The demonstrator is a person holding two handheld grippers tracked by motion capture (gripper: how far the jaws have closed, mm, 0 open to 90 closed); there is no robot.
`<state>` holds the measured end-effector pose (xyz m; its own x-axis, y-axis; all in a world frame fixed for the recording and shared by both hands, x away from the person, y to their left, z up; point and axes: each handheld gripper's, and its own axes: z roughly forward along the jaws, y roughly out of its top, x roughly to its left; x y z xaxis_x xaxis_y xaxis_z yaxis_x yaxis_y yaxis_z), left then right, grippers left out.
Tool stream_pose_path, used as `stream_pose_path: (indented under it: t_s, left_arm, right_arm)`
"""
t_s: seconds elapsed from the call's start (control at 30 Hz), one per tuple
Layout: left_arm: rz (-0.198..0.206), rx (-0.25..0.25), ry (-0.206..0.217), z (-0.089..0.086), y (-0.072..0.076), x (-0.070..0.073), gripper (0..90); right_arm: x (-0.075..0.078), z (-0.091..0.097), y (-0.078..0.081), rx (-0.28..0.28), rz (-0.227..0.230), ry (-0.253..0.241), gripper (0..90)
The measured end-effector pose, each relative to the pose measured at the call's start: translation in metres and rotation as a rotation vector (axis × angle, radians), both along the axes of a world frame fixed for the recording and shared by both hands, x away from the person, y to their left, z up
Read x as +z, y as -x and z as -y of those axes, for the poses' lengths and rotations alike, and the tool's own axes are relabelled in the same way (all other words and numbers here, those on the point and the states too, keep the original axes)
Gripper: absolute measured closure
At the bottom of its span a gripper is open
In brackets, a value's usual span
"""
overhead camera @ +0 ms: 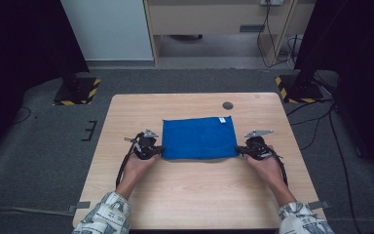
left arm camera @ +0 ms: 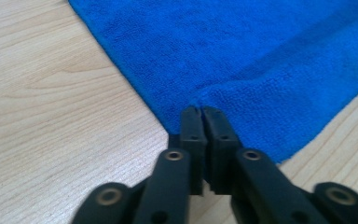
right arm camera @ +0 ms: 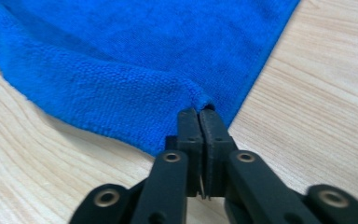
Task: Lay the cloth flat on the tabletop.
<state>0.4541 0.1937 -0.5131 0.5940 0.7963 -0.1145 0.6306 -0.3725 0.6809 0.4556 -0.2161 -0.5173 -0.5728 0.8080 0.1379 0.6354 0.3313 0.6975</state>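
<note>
A blue towel (overhead camera: 199, 137) lies spread in the middle of the wooden table (overhead camera: 195, 195), with a small white label at its far right corner. My left gripper (overhead camera: 159, 151) is shut on the towel's near left corner (left arm camera: 223, 100), where the cloth bunches between the closed jaws (left arm camera: 201, 114). On the other side, my right gripper (overhead camera: 239, 151) is shut on the near right corner (right arm camera: 158, 93), the fabric puckered at its jaw tips (right arm camera: 199, 114). Both near corners are lifted slightly off the wood. A hand holds each gripper from the table's near side.
A dark round hole (overhead camera: 228, 105) sits in the table top behind the towel. Black stands with yellow-striped bases (overhead camera: 78, 90) (overhead camera: 297, 87) flank the table's far corners on the grey carpet. Cables run along the floor at the right.
</note>
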Motion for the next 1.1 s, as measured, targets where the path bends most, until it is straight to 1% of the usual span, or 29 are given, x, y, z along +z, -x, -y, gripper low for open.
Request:
stream_pose_path:
  t_s: [0.03,0.13,0.2,0.33,0.43,0.5,0.57,0.67,0.7,0.77,0.8,0.87,0.9,0.93,1.03,1.07,1.1]
  left_arm:
    - [0.014,0.009,0.003,-0.001,0.0,0.0,81.6]
    - [0.046,0.037,0.007,-0.003,0.002,0.001,68.1]
    - [0.071,0.044,0.023,-0.005,0.003,0.002,65.5]
    - [0.089,0.047,0.032,-0.008,0.008,0.006,63.2]
    - [0.102,0.042,0.048,-0.011,0.013,0.01,63.3]
    - [0.108,0.029,0.042,-0.012,0.02,0.011,63.4]
    - [0.107,0.015,0.044,-0.012,0.027,0.011,63.4]
    - [0.107,-0.019,0.02,-0.012,0.037,0.009,63.1]
    - [0.103,-0.026,0.014,-0.013,0.04,0.007,62.9]
    - [0.095,-0.033,0.026,-0.014,0.044,0.004,62.3]
    - [0.093,-0.037,0.019,-0.015,0.045,0.003,61.8]
    - [0.091,-0.051,0.026,-0.017,0.046,0.003,61.9]
    - [0.091,-0.055,0.027,-0.017,0.047,0.003,62.0]
    - [0.09,-0.057,0.027,-0.017,0.048,0.003,62.7]
    - [0.086,-0.069,0.02,-0.016,0.05,0.002,63.7]
    - [0.082,-0.08,0.016,-0.015,0.051,0.002,64.4]
    - [0.082,-0.083,0.012,-0.014,0.052,0.002,65.3]
  right_arm:
    - [-0.001,0.0,0.0,-0.004,0.0,0.005,84.0]
    - [0.0,0.002,0.0,-0.025,0.007,0.0,75.3]
    - [0.002,0.003,0.001,-0.031,0.011,0.0,71.1]
    - [0.005,0.003,0.008,-0.036,0.028,-0.003,68.4]
    - [0.005,0.005,0.013,-0.025,0.036,-0.015,69.5]
    - [0.004,0.006,0.015,-0.014,0.038,-0.029,69.7]
    - [0.004,0.005,0.016,-0.003,0.04,-0.037,69.6]
    - [0.004,0.002,0.016,0.016,0.048,-0.04,69.6]
    - [0.004,0.0,0.017,0.024,0.043,-0.043,69.6]
    - [0.002,-0.004,0.016,0.039,0.04,-0.028,71.3]
    - [0.001,-0.005,0.016,0.042,0.041,-0.024,72.4]
    - [0.0,-0.006,0.014,0.051,0.037,-0.015,80.2]
    - [0.0,-0.007,0.014,0.041,0.036,-0.011,83.3]
    - [0.0,-0.007,0.013,0.043,0.034,-0.004,86.3]
    - [0.0,-0.008,0.01,0.033,0.033,0.004,88.8]
    - [-0.001,-0.008,0.008,0.03,0.036,0.005,89.0]
    - [-0.001,-0.009,0.007,0.015,0.029,0.017,89.2]
